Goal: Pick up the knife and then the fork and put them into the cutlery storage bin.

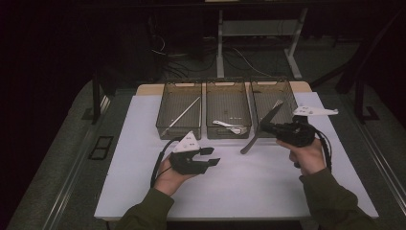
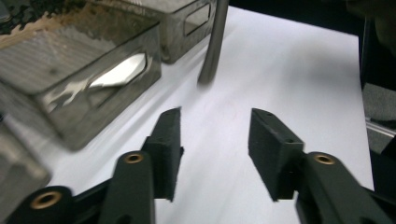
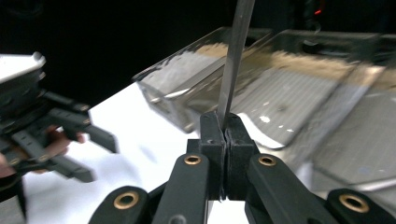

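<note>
Fork (image 3: 236,56) clamped, right hand-held gripper (image 3: 225,135)

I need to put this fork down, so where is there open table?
Bare white tabletop lies between the left gripper and the right gripper, which holds the fork, and along the near edge. It is crowded along the far edge, where three bins stand.
</note>
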A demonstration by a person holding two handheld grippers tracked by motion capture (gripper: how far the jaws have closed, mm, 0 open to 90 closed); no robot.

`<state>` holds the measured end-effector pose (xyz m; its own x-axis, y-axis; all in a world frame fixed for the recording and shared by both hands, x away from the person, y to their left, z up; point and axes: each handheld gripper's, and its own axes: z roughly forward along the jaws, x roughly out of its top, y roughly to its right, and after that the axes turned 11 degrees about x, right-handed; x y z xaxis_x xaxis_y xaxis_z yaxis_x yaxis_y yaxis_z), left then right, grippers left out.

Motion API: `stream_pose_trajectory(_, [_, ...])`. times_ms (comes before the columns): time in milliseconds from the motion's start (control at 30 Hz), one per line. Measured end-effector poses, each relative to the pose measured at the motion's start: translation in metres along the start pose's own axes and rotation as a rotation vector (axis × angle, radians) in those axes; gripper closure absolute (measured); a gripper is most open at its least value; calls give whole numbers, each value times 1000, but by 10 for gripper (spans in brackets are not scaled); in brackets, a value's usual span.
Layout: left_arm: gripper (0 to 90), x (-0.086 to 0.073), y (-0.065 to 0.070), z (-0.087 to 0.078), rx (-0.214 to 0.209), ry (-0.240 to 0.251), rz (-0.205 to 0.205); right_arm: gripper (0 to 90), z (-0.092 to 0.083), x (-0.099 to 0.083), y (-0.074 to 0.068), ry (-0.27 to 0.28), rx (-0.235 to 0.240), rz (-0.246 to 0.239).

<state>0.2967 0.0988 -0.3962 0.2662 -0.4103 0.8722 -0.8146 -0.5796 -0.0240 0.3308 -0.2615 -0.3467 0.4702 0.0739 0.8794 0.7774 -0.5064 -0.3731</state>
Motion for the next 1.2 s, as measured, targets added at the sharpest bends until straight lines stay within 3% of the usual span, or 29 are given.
stream_pose_trajectory(267, [394,-24,-14,-26,15,7,-31,885,-39,29,20,55,-109,-21])
stream_pose_trajectory(567, [276,-47,-26,-47,40,5,-67,885,-53,60,44,16,-250,-43])
stream_pose_trajectory(667, [235,-53,-30,-51,47,0,-81,885,-55,68,53,-21,-303,-56])
stream_pose_trajectory(867, [151,-57,-33,-49,40,4,-93,885,-55,74,74,-126,-394,-38])
stream_pose_trajectory(1100, [46,-56,-31,-42,43,1,-77,885,-48,69,93,-272,-462,-15])
stream_pose_trajectory(1200, [16,-55,-31,-42,44,5,-74,885,-42,67,101,-331,-468,-3])
